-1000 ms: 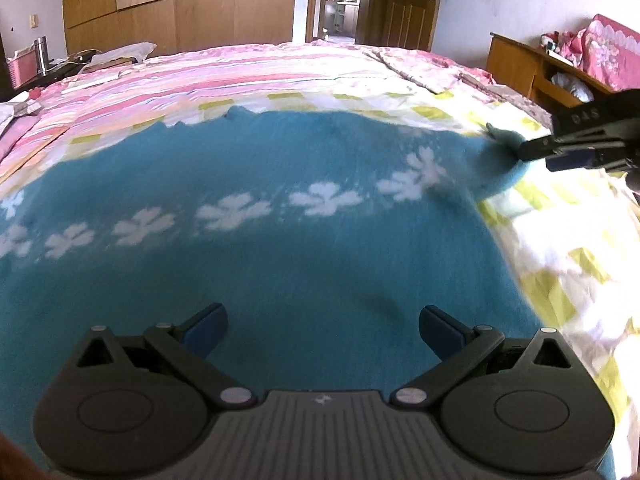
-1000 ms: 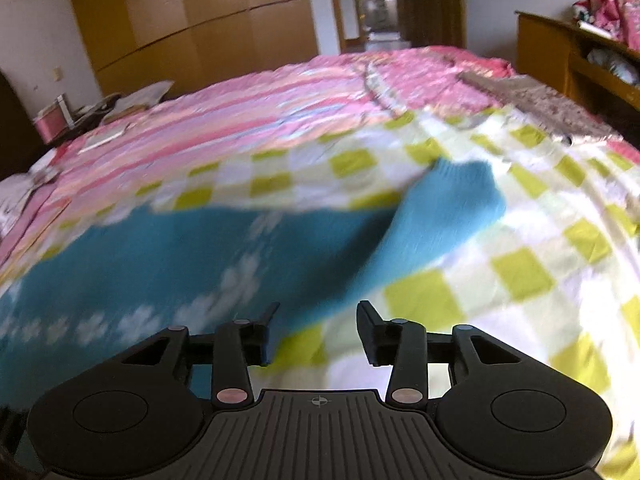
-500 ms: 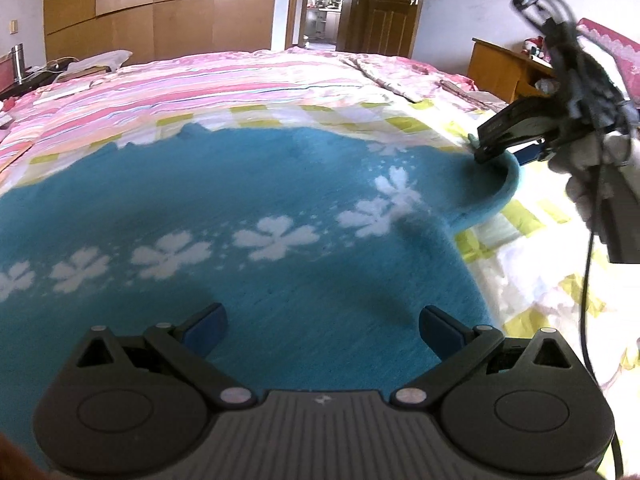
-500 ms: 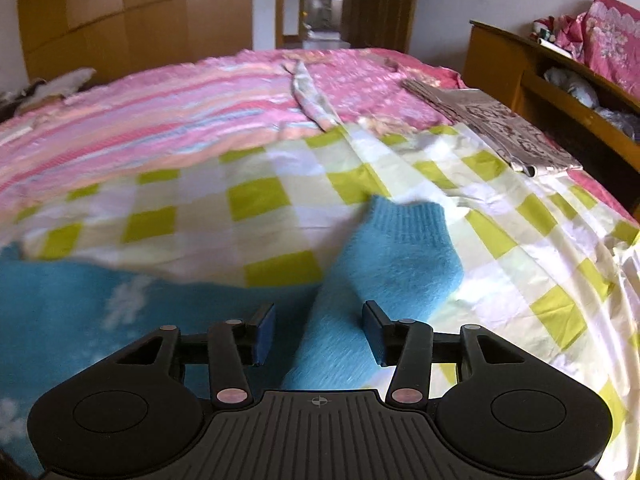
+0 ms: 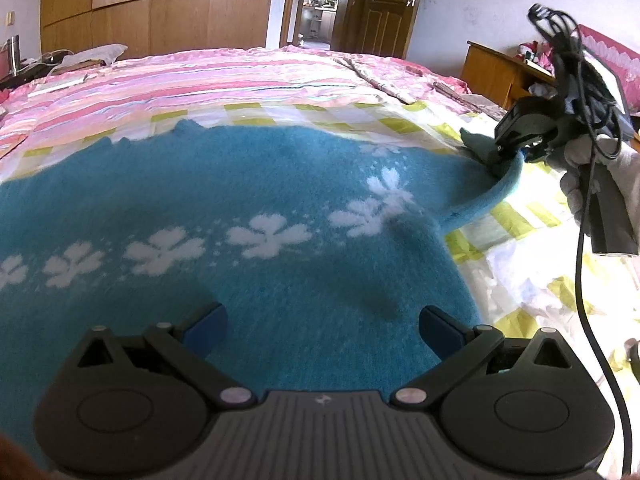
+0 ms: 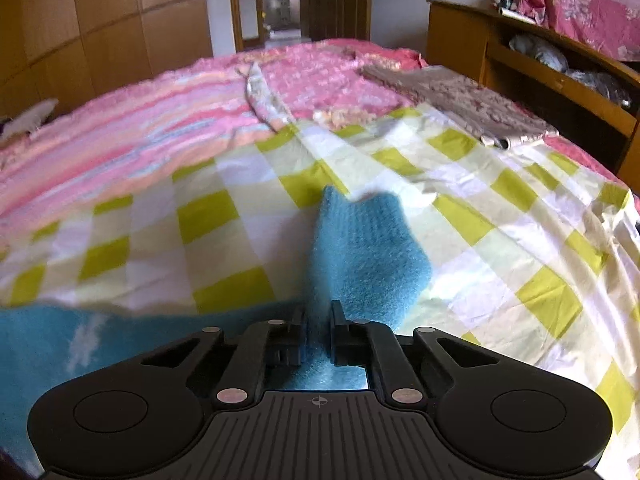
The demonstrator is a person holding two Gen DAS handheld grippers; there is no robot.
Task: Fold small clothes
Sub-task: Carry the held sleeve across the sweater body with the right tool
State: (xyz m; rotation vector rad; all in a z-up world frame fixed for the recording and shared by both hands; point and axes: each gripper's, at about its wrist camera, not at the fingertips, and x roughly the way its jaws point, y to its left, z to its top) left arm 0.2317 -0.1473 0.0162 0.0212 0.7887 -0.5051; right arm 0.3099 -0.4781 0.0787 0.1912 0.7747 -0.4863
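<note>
Nearest to us in the left wrist view, our left gripper [image 5: 322,330] hangs just over the body of the blue sweater [image 5: 224,216], its blue-padded fingers [image 5: 206,326] spread wide with nothing between them. Whether the pads touch the knit we cannot tell. The sweater lies flat on the bed, spread across the yellow-and-white checked sheet [image 5: 516,256], and a row of white flowers [image 5: 268,234] runs across it from the left side toward the right sleeve.

In the right wrist view, our right gripper [image 6: 319,330] has its fingers drawn together on the sleeve [image 6: 360,256], the blue knit pinched between them (a little of it also shows behind the fingertips, inside the frame of the tool). The cuff end of the sleeve reaches past the fingers and rests on the checked sheet [image 6: 500,240], with its edge slightly curled.

Seen from the left wrist camera, the right gripper [image 5: 510,152] sits toward the right edge of the bed, clamped on the sleeve [image 5: 488,200], which rises from the sweater in a curved ridge up to the fingers. A white-gloved hand [image 5: 592,184] holds the tool, and a black cable [image 5: 584,280] dangles from it.

Farther off, the checked sheet gives way to a pink striped cover [image 5: 180,80] that runs to the far edge of the bed. A beige patterned cloth [image 6: 460,96] lies near the far right corner. Beyond the bed stand wooden wardrobes [image 5: 160,4], an open door [image 5: 384,4] and a wooden headboard shelf [image 6: 540,80].
</note>
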